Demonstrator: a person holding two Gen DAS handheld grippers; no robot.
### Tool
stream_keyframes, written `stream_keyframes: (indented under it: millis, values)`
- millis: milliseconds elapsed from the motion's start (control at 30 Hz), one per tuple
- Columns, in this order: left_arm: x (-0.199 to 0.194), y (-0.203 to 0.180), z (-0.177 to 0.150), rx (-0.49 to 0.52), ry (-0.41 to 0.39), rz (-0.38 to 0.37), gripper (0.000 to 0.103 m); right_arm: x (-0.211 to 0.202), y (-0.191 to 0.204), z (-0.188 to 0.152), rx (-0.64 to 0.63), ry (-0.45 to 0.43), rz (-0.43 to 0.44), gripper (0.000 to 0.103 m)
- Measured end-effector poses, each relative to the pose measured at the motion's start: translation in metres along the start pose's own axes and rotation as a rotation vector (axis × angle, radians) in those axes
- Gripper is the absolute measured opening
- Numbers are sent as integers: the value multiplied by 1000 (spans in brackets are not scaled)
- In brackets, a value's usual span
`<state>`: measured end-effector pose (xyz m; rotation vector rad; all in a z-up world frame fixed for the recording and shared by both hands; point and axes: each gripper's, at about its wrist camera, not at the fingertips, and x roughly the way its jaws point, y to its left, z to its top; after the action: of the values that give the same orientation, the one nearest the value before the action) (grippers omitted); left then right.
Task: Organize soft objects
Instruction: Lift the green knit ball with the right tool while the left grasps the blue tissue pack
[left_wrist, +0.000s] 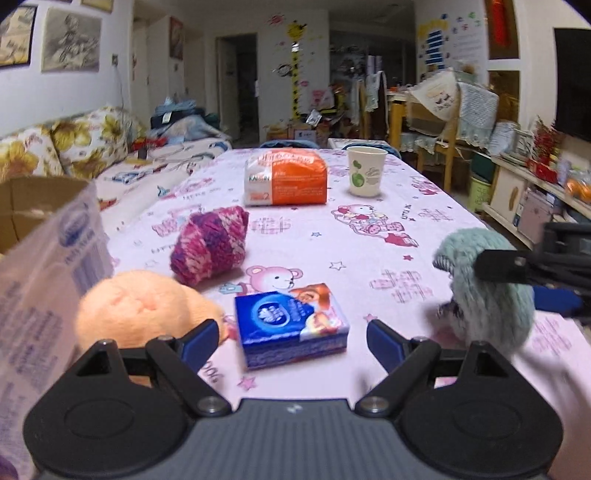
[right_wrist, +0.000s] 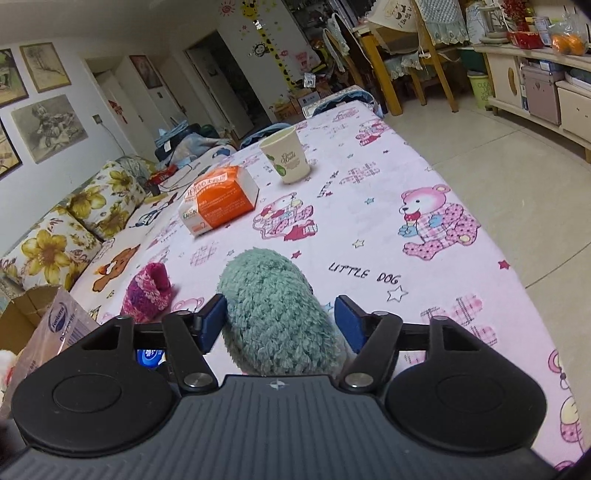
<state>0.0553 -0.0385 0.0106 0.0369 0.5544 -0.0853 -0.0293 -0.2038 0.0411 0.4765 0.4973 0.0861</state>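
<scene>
From the left wrist: hovering low over the pink printed tablecloth (left_wrist: 369, 240) with the left gripper (left_wrist: 288, 332) spread wide and empty, aimed at a blue tissue pack (left_wrist: 291, 325) lying just ahead. Just left of it, against the left finger, a peach plush toy (left_wrist: 144, 306); beyond, a pink-and-purple knit piece (left_wrist: 210, 243); farther back, an orange tissue pack (left_wrist: 286, 179) and a paper cup (left_wrist: 365, 170). At the left edge, a translucent plastic bag (left_wrist: 48, 280) in front of an open cardboard box (left_wrist: 33, 206). Off to the right, a fuzzy green knit piece (left_wrist: 487, 295) sitting on the cloth with the right gripper (left_wrist: 524, 282) around it. From the right wrist: same green piece filling the gap between the blue pads, yet apparently not squeezed, with a sliver of space on the right side; fingers apart, then, and nothing gripped. Likely very light, soft and springy, bound to squash and sag, not fragile, hardly slippery thanks to the fluffy pile. Best pinched across the thick middle with a deep bite, since a hold on loose fuzz at the rim could pull free. Same for the plush and the pink knit: grab the bulk, not an edge. Probably destined for the box, though hard to be sure.
</scene>
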Motion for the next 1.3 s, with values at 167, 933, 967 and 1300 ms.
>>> stream_keyframes:
  millis: [167,933,967,1300]
  values:
    - [21,-6,5,-19,37,26,87,3,3,0,-16,-1,18,101]
    - [-8,17,-3,-36,33,-33,74,23,24,-19,-97,119,19,85]
    - [-12,18,-3,-39,29,-39,74,22,24,-19,-92,116,16,84]
    - [-50,24,-15,-41,20,-99,74,5,18,-17,-66,73,-17,82]
